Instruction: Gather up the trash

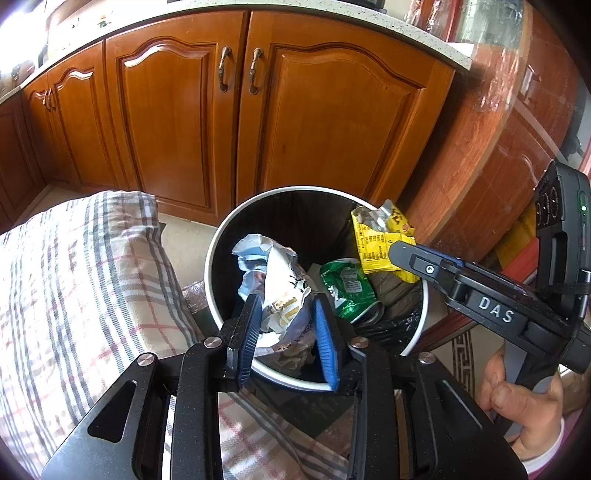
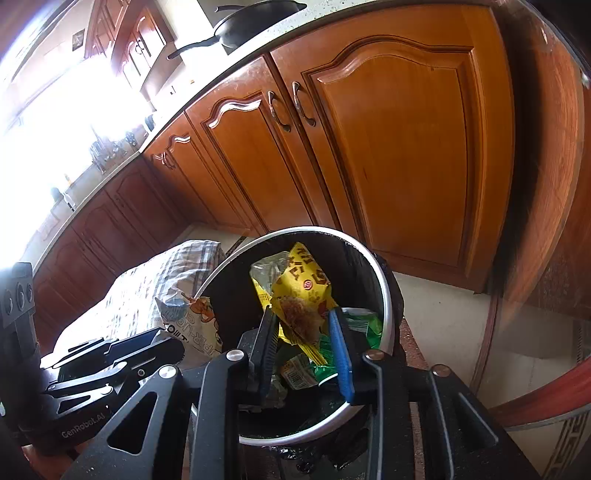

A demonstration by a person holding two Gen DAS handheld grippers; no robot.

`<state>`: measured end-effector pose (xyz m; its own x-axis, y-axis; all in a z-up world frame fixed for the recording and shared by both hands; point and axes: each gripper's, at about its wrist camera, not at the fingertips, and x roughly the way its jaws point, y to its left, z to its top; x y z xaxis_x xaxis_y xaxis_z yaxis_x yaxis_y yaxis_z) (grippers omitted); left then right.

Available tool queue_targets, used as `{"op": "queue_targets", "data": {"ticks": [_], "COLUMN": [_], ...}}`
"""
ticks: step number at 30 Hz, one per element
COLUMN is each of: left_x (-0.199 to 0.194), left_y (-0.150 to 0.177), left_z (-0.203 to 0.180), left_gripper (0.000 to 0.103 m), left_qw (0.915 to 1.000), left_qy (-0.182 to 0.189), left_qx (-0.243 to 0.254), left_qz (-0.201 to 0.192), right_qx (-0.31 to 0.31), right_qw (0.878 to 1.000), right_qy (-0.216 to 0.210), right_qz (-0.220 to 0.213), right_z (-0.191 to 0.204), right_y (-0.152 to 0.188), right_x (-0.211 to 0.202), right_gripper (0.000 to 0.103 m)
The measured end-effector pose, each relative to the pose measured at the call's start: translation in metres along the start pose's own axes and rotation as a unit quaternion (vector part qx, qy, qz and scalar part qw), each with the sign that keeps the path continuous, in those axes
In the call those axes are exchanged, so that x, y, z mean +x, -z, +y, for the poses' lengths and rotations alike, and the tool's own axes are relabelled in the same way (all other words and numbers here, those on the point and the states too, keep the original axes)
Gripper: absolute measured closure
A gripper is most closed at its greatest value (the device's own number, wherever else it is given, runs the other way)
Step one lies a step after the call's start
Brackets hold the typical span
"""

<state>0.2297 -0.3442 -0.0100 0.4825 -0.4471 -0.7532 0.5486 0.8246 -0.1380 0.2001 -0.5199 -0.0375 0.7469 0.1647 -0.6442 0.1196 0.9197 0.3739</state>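
Observation:
A round black trash bin with a white rim (image 1: 212, 258) (image 2: 388, 295) stands on the floor before the cabinets. My left gripper (image 1: 286, 306) is shut on a crumpled white and blue wrapper (image 1: 273, 273) and holds it over the bin's left side; the wrapper also shows in the right wrist view (image 2: 199, 317). My right gripper (image 2: 301, 321) is shut on a yellow snack wrapper (image 2: 303, 291) over the bin's right side; in the left wrist view this yellow wrapper (image 1: 373, 240) sits at the right gripper's tip. A green wrapper (image 1: 349, 291) (image 2: 364, 325) lies inside the bin.
Wooden cabinet doors (image 1: 314, 122) (image 2: 388, 147) stand right behind the bin. A plaid cushion (image 1: 81, 295) lies left of the bin. A round wooden table edge (image 1: 491, 147) curves at the right. A black pan (image 2: 255, 26) sits on the counter.

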Motion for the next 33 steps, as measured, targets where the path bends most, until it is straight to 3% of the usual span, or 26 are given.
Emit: {"op": "queue_targets", "data": {"ticks": [2, 5, 10, 14, 18, 23, 26, 33], "left_x": [0.0, -0.003, -0.018, -0.037, -0.061, -0.098, -0.121, -0.168], "left_y": [0.0, 0.0, 0.003, 0.015, 0.034, 0.062, 0.08, 0.124], "left_z": [0.002, 0.004, 0.013, 0.028, 0.045, 0.063, 0.075, 0.095], "left_gripper": [0.068, 0.049, 0.044, 0.041, 0.03, 0.02, 0.016, 0.011], "left_qw": [1.0, 1.0, 0.9998, 0.999, 0.9968, 0.9936, 0.9905, 0.9831], "left_qy": [0.001, 0.0, -0.003, -0.007, -0.007, -0.024, -0.034, -0.072], "left_qx": [-0.004, -0.009, -0.016, -0.034, -0.063, -0.075, -0.085, -0.085], "left_qz": [0.001, 0.0, -0.014, -0.028, -0.048, -0.08, -0.102, -0.145], "right_qx": [0.005, 0.008, 0.01, 0.015, 0.017, 0.005, -0.007, -0.032], "right_qw": [1.0, 1.0, 1.0, 1.0, 0.999, 0.999, 0.998, 0.996], "right_qy": [-0.005, -0.007, -0.008, -0.019, -0.026, -0.03, -0.012, -0.007], "right_qz": [0.002, -0.002, -0.006, -0.012, -0.029, -0.041, -0.059, -0.086], "right_z": [-0.001, -0.002, 0.003, 0.008, 0.021, 0.047, 0.068, 0.108], "right_y": [-0.001, -0.002, -0.002, 0.001, 0.013, 0.036, 0.052, 0.083], "right_x": [0.0, -0.004, -0.014, -0.024, -0.039, -0.054, -0.065, -0.085], "right_gripper": [0.059, 0.054, 0.042, 0.024, 0.007, 0.002, 0.001, 0.0]}}
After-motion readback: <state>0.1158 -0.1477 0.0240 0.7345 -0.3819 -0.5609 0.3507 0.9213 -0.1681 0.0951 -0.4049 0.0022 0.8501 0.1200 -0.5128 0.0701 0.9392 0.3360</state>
